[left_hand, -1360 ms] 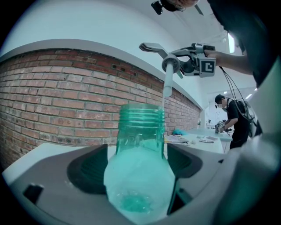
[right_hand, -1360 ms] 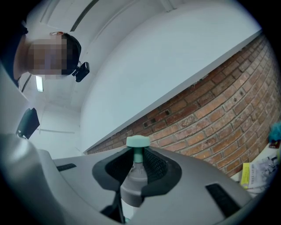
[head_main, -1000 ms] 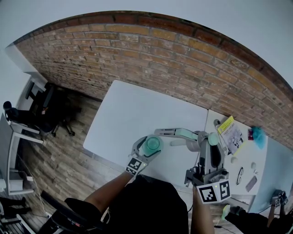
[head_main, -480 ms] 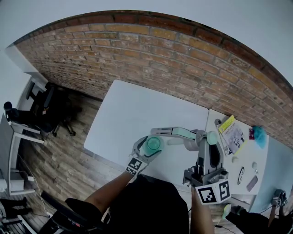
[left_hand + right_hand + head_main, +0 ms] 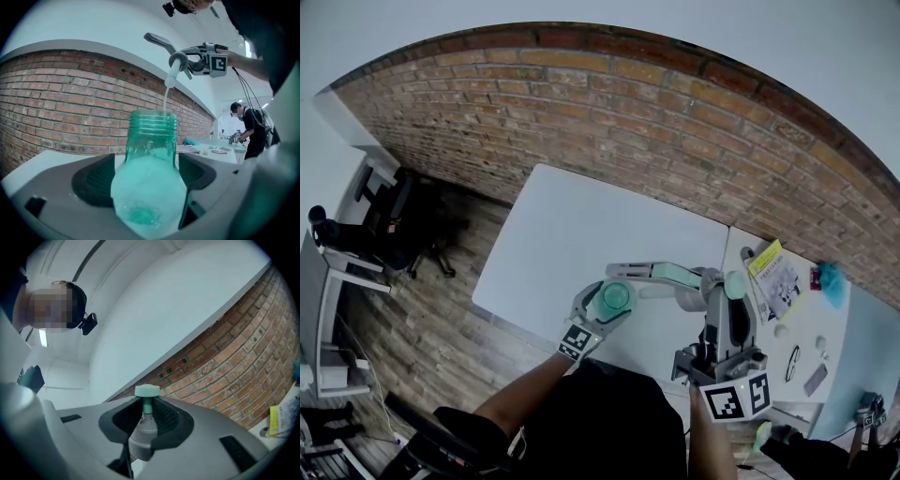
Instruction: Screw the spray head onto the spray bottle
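Left gripper (image 5: 612, 298) clamps the seemingly light, thin-walled bottle (image 5: 150, 159) below its neck; right gripper (image 5: 724, 289) pinches the stiff plastic spray head (image 5: 143, 430), probably best turned by its collar.

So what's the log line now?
left gripper: shut on spray bottle | right gripper: shut on spray head | head not yet screwed on

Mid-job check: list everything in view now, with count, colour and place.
spray bottle: one, clear green, uncapped, held aloft, centre
spray head: one, grey-white with pale green tip, held aloft, off the bottle
table: one, white, below both
side table: one, white, right, cluttered
booklet: one, yellow, on side table
brick wall: one, red-brown, behind tables
office chair: one, black, far left
left gripper: one, grey, shut on spray bottle
right gripper: one, grey, shut on spray head
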Demonstrator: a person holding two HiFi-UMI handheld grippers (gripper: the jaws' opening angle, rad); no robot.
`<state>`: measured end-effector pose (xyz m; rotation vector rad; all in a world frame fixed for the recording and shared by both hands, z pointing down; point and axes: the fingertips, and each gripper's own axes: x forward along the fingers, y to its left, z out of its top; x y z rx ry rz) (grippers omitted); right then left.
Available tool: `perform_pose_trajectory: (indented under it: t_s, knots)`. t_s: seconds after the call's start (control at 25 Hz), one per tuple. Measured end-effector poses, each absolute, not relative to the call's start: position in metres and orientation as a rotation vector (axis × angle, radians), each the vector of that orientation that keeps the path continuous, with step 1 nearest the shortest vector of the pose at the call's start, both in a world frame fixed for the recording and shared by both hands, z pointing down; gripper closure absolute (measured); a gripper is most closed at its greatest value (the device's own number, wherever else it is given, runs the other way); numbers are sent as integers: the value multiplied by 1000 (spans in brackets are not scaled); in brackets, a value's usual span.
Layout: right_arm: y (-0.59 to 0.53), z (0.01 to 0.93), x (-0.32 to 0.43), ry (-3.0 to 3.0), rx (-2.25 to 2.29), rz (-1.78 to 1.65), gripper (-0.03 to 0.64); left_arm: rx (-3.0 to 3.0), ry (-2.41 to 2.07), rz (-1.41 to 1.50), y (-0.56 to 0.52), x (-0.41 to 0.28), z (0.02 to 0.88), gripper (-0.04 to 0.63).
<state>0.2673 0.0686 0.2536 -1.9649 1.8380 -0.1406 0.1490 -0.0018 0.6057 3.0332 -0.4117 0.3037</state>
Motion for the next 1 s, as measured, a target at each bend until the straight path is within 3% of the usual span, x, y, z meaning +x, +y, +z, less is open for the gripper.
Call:
perform_pose_trajectory:
  t_s: [1.0]
  knots:
    - [62, 237, 260, 1857, -1934, -132, 546, 3026, -405, 294, -2, 148, 607, 189]
